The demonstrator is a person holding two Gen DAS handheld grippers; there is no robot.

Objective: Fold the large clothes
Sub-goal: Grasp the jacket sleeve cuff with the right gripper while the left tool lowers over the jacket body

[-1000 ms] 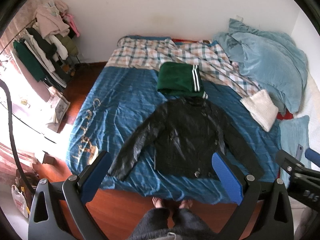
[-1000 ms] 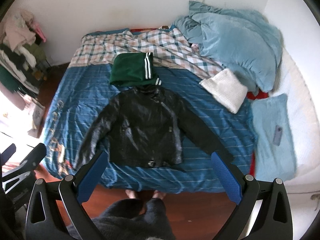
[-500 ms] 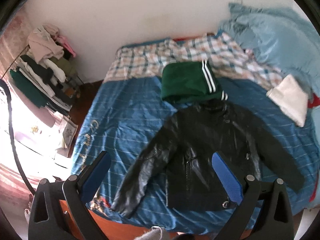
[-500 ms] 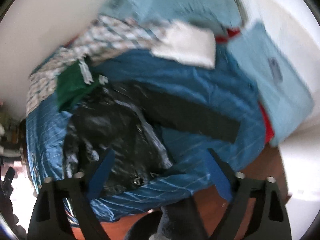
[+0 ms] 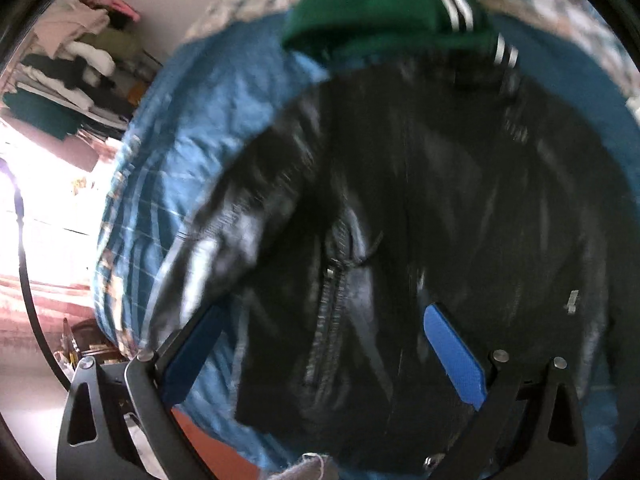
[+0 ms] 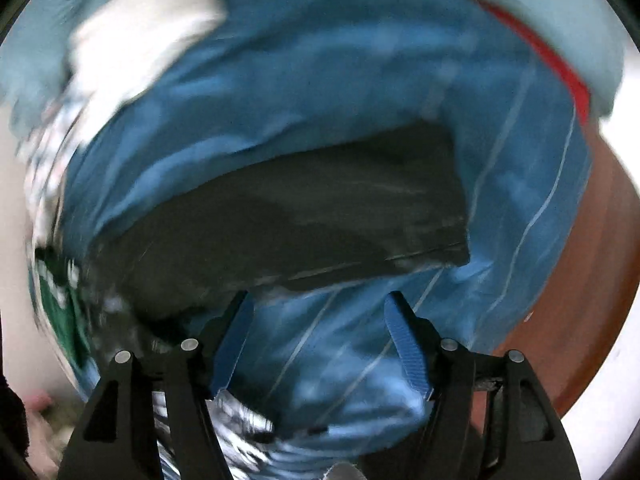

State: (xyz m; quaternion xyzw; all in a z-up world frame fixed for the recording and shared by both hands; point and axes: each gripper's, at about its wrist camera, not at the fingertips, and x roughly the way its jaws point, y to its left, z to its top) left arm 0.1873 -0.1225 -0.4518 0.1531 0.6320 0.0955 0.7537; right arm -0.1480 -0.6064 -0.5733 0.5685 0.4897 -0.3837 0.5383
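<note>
A black leather jacket (image 5: 420, 208) lies spread flat on the blue striped bedspread (image 5: 192, 128). My left gripper (image 5: 320, 344) is open and hovers low over the jacket's left sleeve and front zipper. My right gripper (image 6: 318, 340) is open, just above the bedspread (image 6: 340, 80), beside the lower edge of the jacket's right sleeve (image 6: 304, 216). Neither gripper holds anything. Both views are blurred by motion.
A folded green garment with white stripes (image 5: 384, 12) lies above the jacket's collar. A white folded cloth (image 6: 132, 40) lies on the bed beyond the sleeve. A clothes rack (image 5: 68, 80) stands left of the bed. Red wooden floor (image 6: 592, 280) shows past the bed edge.
Both grippers have dropped from high above the bed down close to the jacket: the left toward the left sleeve and front, the right toward the right sleeve. Both stayed open.
</note>
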